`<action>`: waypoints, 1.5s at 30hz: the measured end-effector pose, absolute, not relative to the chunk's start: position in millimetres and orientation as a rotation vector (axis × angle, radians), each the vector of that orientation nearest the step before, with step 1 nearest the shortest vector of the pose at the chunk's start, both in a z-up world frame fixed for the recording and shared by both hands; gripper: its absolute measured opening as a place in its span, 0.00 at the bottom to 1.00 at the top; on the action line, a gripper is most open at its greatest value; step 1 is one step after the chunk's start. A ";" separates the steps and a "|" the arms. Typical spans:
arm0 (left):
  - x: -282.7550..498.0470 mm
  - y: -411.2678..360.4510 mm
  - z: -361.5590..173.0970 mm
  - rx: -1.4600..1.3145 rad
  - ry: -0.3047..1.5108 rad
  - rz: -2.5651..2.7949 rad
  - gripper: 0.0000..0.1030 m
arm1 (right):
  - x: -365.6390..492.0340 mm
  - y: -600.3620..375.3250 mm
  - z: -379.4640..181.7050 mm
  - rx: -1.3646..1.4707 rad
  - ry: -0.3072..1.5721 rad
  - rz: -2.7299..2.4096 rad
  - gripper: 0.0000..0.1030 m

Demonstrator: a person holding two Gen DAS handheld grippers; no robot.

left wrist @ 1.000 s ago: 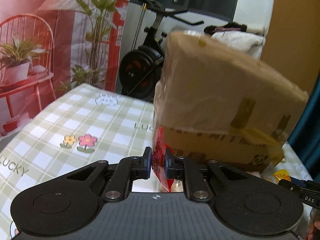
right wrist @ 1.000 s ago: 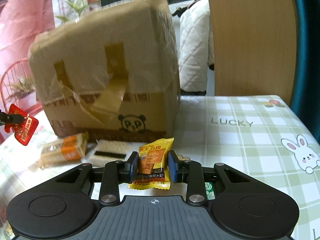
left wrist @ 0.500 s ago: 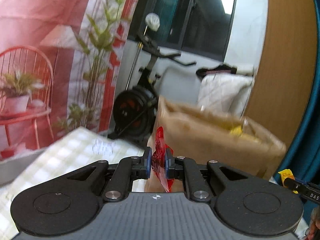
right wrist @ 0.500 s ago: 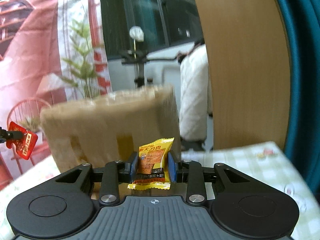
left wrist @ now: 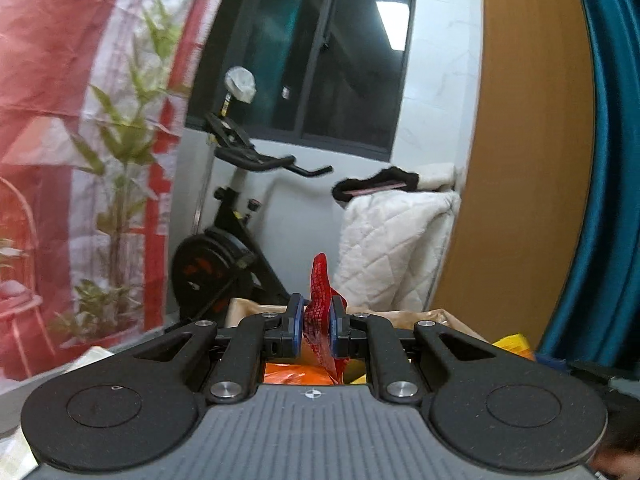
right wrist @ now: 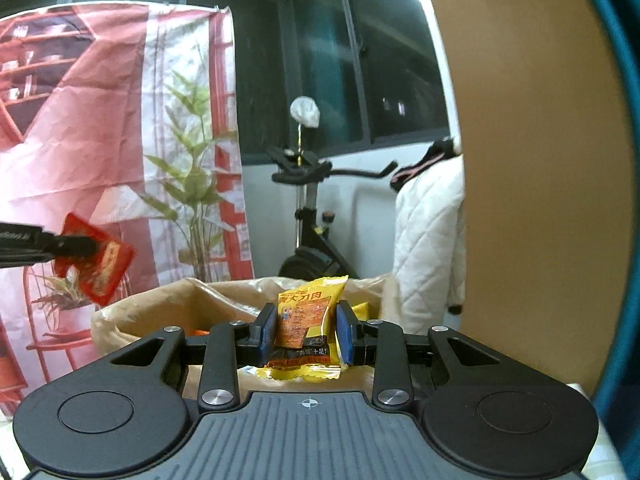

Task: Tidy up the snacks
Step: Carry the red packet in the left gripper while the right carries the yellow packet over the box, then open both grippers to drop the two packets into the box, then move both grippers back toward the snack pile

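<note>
Cardboard box (right wrist: pixel 168 304) sits open below both claw-held snack packets (right wrist: pixel 306 324).

red snack packet (left wrist: pixel 319 312): 1 | yellow snack packet (right wrist: pixel 306 330): 1 | cardboard box (right wrist: pixel 168 304): 1

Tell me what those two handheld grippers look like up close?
Both look alike. The left gripper and right gripper have matte black linkage arms with silver pivot bolts, blue pads on the fingers, two round black discs, and a grey ribbed body bearing a small crosshair mark. No cables or sleeves are visible.
</note>
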State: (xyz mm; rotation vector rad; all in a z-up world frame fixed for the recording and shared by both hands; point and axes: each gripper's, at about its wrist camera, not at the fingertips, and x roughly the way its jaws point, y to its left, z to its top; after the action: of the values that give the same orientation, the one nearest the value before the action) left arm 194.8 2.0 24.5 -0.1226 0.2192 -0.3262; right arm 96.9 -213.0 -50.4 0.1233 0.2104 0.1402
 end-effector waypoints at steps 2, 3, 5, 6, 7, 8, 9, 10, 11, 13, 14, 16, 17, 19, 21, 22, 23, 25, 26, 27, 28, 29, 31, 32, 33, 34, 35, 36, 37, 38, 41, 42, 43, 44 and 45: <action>208.7 -6.2 21.8 -0.122 0.249 -0.340 0.13 | 108.6 -205.3 -53.7 0.130 0.236 0.145 0.28; 214.2 -9.8 19.9 -0.115 0.263 -0.342 0.13 | 114.5 -202.5 -55.0 0.133 0.251 0.147 0.28; 224.0 -18.0 15.0 -0.102 0.296 -0.343 0.13 | 123.8 -197.2 -58.2 0.138 0.278 0.147 0.28; 228.0 -21.2 12.4 -0.097 0.311 -0.340 0.13 | 127.1 -195.1 -59.9 0.141 0.287 0.147 0.28; 231.4 -23.1 11.0 -0.092 0.324 -0.335 0.13 | 130.3 -193.9 -61.0 0.147 0.295 0.144 0.28; 234.0 -26.3 8.6 -0.083 0.343 -0.328 0.13 | 132.1 -191.7 -62.7 0.152 0.300 0.139 0.28; 235.3 -27.1 6.8 -0.077 0.361 -0.323 0.14 | 131.5 -192.1 -64.6 0.157 0.304 0.137 0.29; 236.2 -28.4 5.0 -0.073 0.378 -0.322 0.14 | 132.9 -190.8 -65.2 0.159 0.310 0.136 0.29; 237.0 -29.1 3.3 -0.072 0.391 -0.325 0.14 | 131.5 -190.2 -66.9 0.157 0.312 0.135 0.31; 238.5 -25.6 1.1 -0.069 0.411 -0.327 0.27 | 129.0 -188.4 -67.4 0.148 0.306 0.131 0.35; 237.7 -24.7 0.5 -0.065 0.415 -0.324 0.34 | 127.4 -188.4 -67.1 0.146 0.303 0.132 0.37; 234.8 -21.1 1.4 -0.058 0.408 -0.313 0.47 | 122.7 -189.4 -66.4 0.142 0.295 0.132 0.44; 233.5 -20.3 1.3 -0.055 0.410 -0.308 0.48 | 119.8 -189.2 -65.6 0.140 0.289 0.132 0.44; 233.6 -18.3 1.8 -0.056 0.420 -0.311 0.50 | 114.6 -188.7 -63.3 0.135 0.282 0.131 0.45; 230.6 -15.8 2.7 -0.065 0.426 -0.314 0.51 | 107.7 -189.4 -61.7 0.134 0.276 0.133 0.46; 229.0 -14.8 3.3 -0.068 0.426 -0.315 0.52 | 105.8 -189.0 -59.9 0.135 0.274 0.133 0.46; 226.6 -14.3 4.3 -0.069 0.426 -0.318 0.53 | 103.1 -190.3 -58.8 0.138 0.273 0.134 0.47; 221.3 -11.6 6.1 -0.065 0.423 -0.326 0.53 | 95.2 -190.7 -57.4 0.143 0.268 0.135 0.48; 217.8 -10.0 7.0 -0.059 0.422 -0.330 0.53 | 90.3 -190.7 -57.4 0.145 0.265 0.134 0.49; 214.1 -8.9 7.5 -0.054 0.420 -0.334 0.53 | 85.6 -191.6 -57.0 0.146 0.259 0.135 0.49; 209.7 -7.7 8.2 -0.049 0.416 -0.337 0.53 | 81.1 -192.2 -56.3 0.147 0.256 0.136 0.49; 204.7 -5.1 8.9 -0.044 0.412 -0.339 0.53 | 75.9 -193.1 -56.2 0.147 0.251 0.137 0.49; 194.5 0.7 8.9 -0.044 0.405 -0.345 0.55 | 66.0 -195.9 -56.5 0.152 0.243 0.137 0.49; 189.6 3.3 8.2 -0.046 0.404 -0.348 0.56 | 60.4 -197.9 -57.9 0.160 0.240 0.138 0.49; 184.5 6.6 6.9 -0.048 0.404 -0.352 0.56 | 56.3 -199.7 -59.2 0.168 0.239 0.140 0.49; 180.7 8.5 5.4 -0.050 0.405 -0.356 0.56 | 51.4 -201.7 -61.5 0.177 0.239 0.141 0.49; 176.2 11.3 2.8 -0.051 0.409 -0.359 0.56 | 48.0 -203.3 -63.4 0.182 0.240 0.141 0.49; 172.5 13.3 0.0 -0.051 0.415 -0.362 0.56 | 43.9 -204.5 -66.9 0.185 0.245 0.140 0.49; 169.5 15.3 -3.3 -0.052 0.423 -0.366 0.56 | 39.9 -205.4 -71.2 0.188 0.253 0.139 0.49; 166.5 17.4 -8.1 -0.052 0.434 -0.372 0.56 | 36.9 -206.0 -75.0 0.189 0.261 0.140 0.49; 160.0 20.1 -23.0 -0.051 0.476 -0.390 0.56 | 28.9 -207.9 -89.9 0.199 0.300 0.139 0.49; 158.6 21.0 -28.7 -0.052 0.492 -0.394 0.56 | 27.2 -209.1 -96.1 0.205 0.318 0.138 0.49; 157.6 22.3 -35.2 -0.055 0.511 -0.398 0.56 | 26.7 -210.1 -102.8 0.211 0.343 0.137 0.49; 157.7 24.1 -41.5 -0.060 0.534 -0.398 0.56 | 27.1 -209.9 -108.6 0.214 0.367 0.138 0.49; 157.6 26.1 -47.7 -0.069 0.557 -0.394 0.56 | 28.3 -209.0 -114.7 0.216 0.394 0.142 0.49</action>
State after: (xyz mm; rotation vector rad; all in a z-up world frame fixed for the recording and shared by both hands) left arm 157.6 26.1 -47.7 -0.0692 0.5573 -0.3942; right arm 28.3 -209.0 -114.7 0.2159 0.3939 0.1418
